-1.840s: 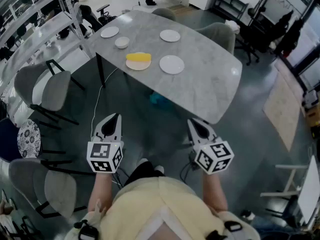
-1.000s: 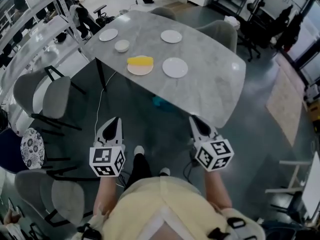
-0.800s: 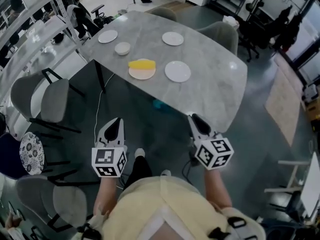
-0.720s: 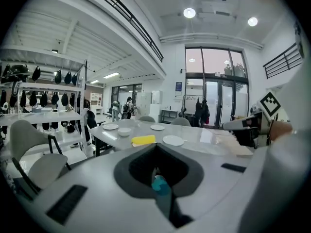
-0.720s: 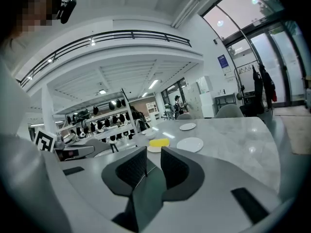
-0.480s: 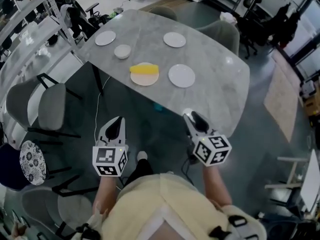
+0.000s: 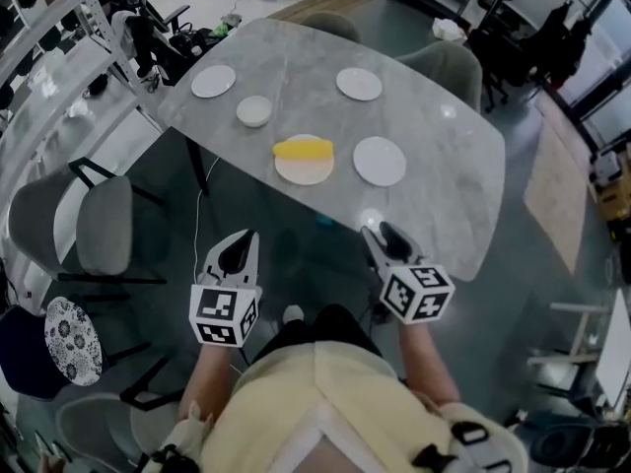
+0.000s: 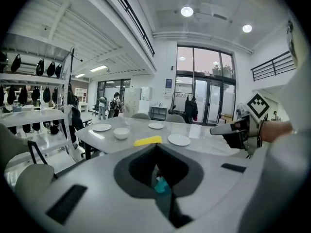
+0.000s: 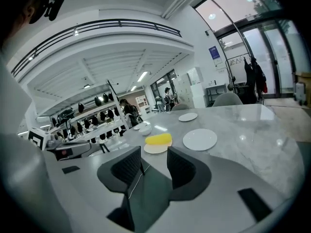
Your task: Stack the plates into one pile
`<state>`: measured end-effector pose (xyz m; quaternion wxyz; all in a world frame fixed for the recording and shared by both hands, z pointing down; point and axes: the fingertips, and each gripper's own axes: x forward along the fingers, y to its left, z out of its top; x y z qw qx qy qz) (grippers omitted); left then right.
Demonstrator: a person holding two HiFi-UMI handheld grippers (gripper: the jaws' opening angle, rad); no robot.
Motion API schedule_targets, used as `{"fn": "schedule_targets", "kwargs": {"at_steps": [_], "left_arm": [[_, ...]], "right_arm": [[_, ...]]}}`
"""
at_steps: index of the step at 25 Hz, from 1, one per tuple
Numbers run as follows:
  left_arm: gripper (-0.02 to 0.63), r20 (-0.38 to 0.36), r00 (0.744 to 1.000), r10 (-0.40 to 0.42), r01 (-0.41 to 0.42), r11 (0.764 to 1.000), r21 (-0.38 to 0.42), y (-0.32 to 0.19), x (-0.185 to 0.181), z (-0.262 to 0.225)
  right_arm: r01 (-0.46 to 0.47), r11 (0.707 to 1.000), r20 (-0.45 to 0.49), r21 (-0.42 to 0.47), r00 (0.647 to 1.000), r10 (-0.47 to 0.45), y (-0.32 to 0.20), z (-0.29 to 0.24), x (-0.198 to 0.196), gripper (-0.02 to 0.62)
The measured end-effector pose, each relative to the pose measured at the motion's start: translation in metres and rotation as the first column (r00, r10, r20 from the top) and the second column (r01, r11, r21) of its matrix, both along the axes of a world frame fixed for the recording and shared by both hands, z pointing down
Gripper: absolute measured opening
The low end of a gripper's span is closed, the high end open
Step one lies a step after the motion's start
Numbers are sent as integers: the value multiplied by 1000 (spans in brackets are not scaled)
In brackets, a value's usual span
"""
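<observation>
Marble table (image 7: 444, 205), grey chairs (image 7: 104, 230), glass doors (image 8: 204, 101)

Four plates lie on the desk (image 7: 444, 195): a plate (image 7: 214, 81) at upper left, another plate (image 7: 359, 84) at upper middle, a third plate (image 7: 380, 161) right of centre, a fourth plate (image 7: 304, 173) at centre. One bowl (image 7: 254, 111). One yellow object (image 7: 303, 149). Two tools lower down: left hand-held gripper (image 7: 242, 244), right hand-held gripper (image 7: 381, 235).
</observation>
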<state>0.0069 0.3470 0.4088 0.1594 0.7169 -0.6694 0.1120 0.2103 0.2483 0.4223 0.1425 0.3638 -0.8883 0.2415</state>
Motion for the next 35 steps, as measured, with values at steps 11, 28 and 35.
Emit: {"fn": "schedule_targets", "kwargs": {"at_steps": [11, 28, 35], "left_arm": [[-12, -17, 998, 60, -60, 998, -19, -50, -8, 19], [-12, 6, 967, 256, -255, 963, -89, -227, 4, 49], [-12, 6, 948, 318, -315, 939, -137, -271, 23, 57]], "right_arm": [[-168, 978, 58, -125, 983, 176, -47, 21, 2, 149], [-389, 882, -15, -266, 917, 399, -180, 95, 25, 149], [-454, 837, -69, -306, 887, 456, -206, 117, 48, 149]]}}
